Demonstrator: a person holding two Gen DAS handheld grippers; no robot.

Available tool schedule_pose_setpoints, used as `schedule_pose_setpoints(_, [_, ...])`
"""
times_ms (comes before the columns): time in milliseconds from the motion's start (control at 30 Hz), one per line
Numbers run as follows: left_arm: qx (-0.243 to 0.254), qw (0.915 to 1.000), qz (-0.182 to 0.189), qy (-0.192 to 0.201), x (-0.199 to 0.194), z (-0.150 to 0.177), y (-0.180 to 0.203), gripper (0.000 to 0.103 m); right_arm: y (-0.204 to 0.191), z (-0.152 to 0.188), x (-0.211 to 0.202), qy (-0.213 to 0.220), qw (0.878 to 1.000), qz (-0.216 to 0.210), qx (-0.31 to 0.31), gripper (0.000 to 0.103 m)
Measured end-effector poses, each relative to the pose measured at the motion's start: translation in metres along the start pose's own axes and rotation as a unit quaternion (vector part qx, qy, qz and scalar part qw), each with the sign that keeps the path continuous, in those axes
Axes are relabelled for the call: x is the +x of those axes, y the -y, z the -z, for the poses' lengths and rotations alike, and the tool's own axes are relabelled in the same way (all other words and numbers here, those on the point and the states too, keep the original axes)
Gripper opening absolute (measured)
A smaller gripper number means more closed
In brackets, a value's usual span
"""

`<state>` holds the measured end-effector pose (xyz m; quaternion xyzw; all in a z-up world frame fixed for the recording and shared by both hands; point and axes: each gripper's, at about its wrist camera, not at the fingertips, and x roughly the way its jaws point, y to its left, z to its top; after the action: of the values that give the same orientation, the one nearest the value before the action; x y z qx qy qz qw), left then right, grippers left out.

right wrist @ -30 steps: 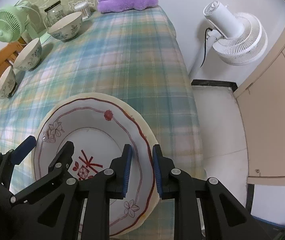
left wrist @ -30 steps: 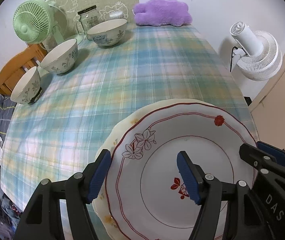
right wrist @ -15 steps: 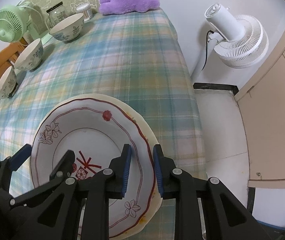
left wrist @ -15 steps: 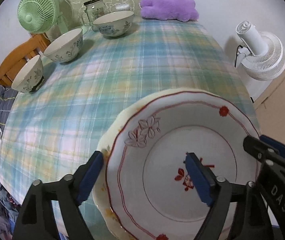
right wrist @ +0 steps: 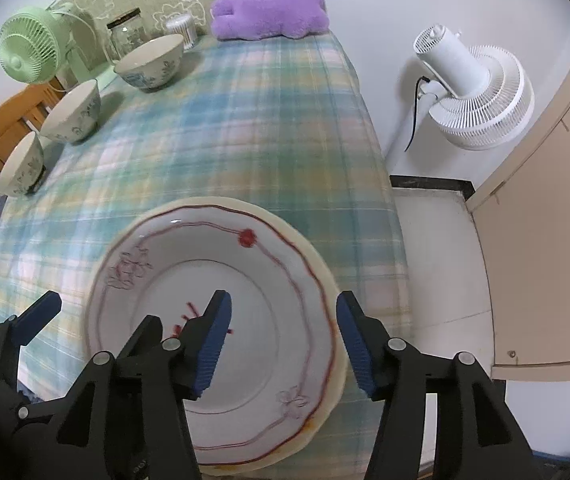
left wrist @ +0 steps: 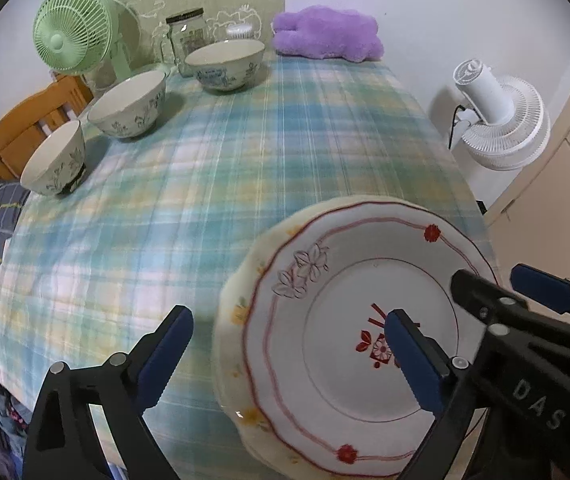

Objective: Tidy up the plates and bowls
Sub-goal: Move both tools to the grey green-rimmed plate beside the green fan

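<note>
While three empty bowls stand in a row along the counter's [left wrist: 269, 152] left edge, the small bowl [left wrist: 55, 160] nearest, the middle bowl [left wrist: 129, 104] behind it and the large bowl [left wrist: 225, 64] farthest back beside a glass jar [left wrist: 189, 38], nothing lies in any of them. Toward the right, at the near end of the plaid cloth, the red-patterned plate [left wrist: 349, 320] lies nested on a cream plate [left wrist: 237, 312], both bare of food. The left tongs [left wrist: 289, 354] are spreading wide, one pad over the cloth and one over the plate's well, touching nothing; a second ago its left pad sat just at the rim. The right tongs [right wrist: 283, 340] are also opening, straddling the plate's right rim without pressing it, whereas a second ago they pinched that rim. Both plates rest free on the counter
</note>
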<state>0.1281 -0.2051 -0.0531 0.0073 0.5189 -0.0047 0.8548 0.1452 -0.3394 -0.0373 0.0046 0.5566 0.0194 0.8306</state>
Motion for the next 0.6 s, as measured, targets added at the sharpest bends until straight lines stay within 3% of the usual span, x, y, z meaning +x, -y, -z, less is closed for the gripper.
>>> schedule_pose_setpoints(267, [0.017, 0.9997, 0.019, 0.006, -0.016, -0.006, -0.047, 0.097, -0.042, 0.002, -0.018, 0.016, 1.0, 0.01, 0.018, 0.065])
schedule_pose_setpoints(600, [0.034, 0.9988, 0.023, 0.027, -0.036, -0.016, -0.123, 0.097, -0.121, 0.002, -0.039, 0.05, 0.998, 0.022, 0.04, 0.065])
